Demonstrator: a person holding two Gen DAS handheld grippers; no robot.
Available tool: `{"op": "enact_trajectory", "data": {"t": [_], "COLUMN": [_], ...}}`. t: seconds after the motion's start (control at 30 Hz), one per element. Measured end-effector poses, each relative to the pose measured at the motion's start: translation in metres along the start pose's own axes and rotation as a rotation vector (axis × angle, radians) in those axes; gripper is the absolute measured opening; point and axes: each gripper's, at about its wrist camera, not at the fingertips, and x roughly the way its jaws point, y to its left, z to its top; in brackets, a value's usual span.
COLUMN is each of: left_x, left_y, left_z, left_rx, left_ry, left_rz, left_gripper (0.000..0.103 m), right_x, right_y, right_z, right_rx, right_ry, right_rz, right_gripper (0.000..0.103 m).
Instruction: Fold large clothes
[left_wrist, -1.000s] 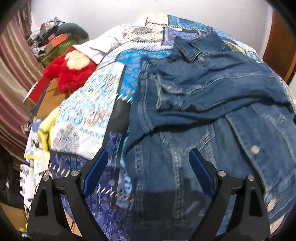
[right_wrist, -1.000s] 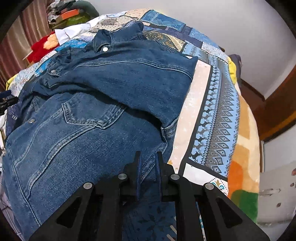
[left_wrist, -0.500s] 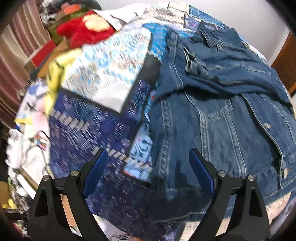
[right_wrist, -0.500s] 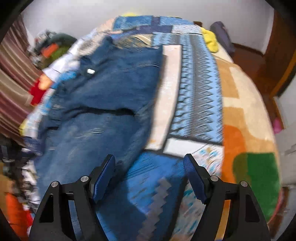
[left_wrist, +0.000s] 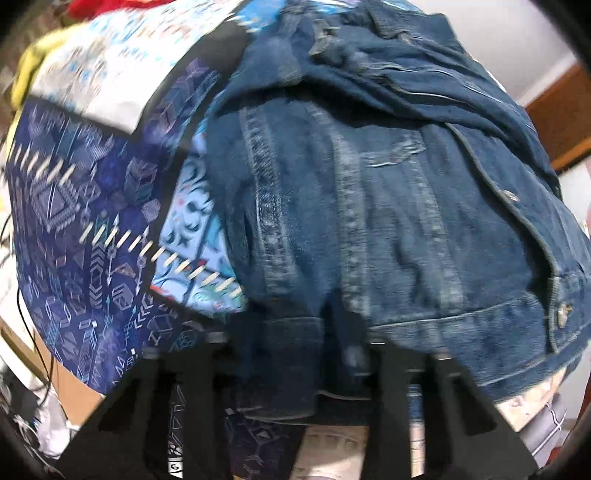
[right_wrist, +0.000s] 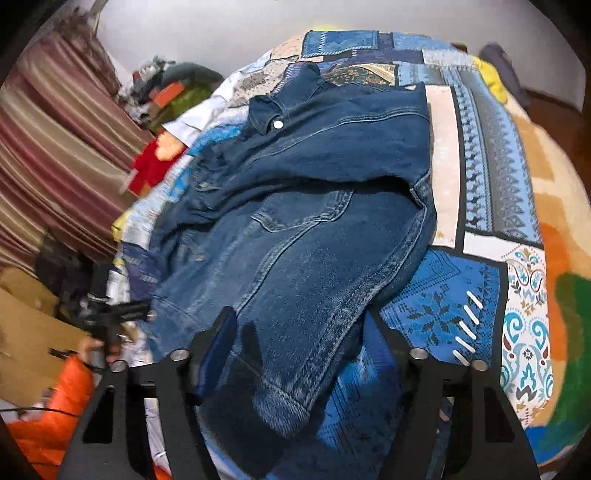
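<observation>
A dark blue denim jacket (left_wrist: 388, 206) lies on a patchwork bedspread (left_wrist: 85, 221), its top part folded down over the body. In the left wrist view my left gripper (left_wrist: 295, 354) sits at the jacket's bottom hem, which drapes over and hides the fingertips, so I cannot tell how the jaws stand. In the right wrist view the jacket (right_wrist: 314, 206) fills the middle. My right gripper (right_wrist: 299, 332) is open, its jaws either side of the jacket's near corner and cuff, not closed on it. The left gripper also shows at the bed's left edge (right_wrist: 110, 314).
The bedspread (right_wrist: 487, 184) extends right of the jacket. A red plush item (right_wrist: 147, 170) and piled clothes (right_wrist: 166, 92) lie at the far left by a striped curtain (right_wrist: 55, 147). Cardboard (right_wrist: 26, 325) stands beside the bed. A wooden frame (left_wrist: 554, 110) shows at right.
The left gripper has dropped to the jacket's bottom hem, and cloth now covers its fingertips. The right gripper opened and swung back over the jacket's near corner.
</observation>
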Motion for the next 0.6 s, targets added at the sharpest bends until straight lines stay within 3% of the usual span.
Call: {"op": "enact_trajectory", "data": {"t": [0.07,0.13,0.37,0.5,0.6], "left_x": [-0.010,-0.027,-0.092,-0.123,-0.130], "left_y": [-0.014,-0.029,-0.063,-0.054,-0.049], "left_z": [0.006,0.015,0.076,0.118,0.156], "left_rx": [0.032,0.073,0.107,0.076,0.046], "left_ry": [-0.031,-0.077,-0.267,-0.341,-0.395], "left_rz": [-0.025,-0.045,-0.114,-0.168,-0.128], "left_gripper": [0.023,0.020,0.018,0.017,0.016], "right_x": [0.003,0.004,-0.009,-0.017,-0.016], "right_y": [0.008,0.009,0.022,0.022,0.013], "right_z": [-0.002,0.000,0.030,0.068,0.101], "right_rx": [-0.045,-0.047,-0.069,-0.080,-0.058], "right_ry": [-0.017,-0.040,-0.176,-0.240,-0.272], "right_rz": [-0.052,-0.047,-0.018,-0.006,-0.022], "right_gripper": [0.041,0.021,0.013,0.011,0.011]}}
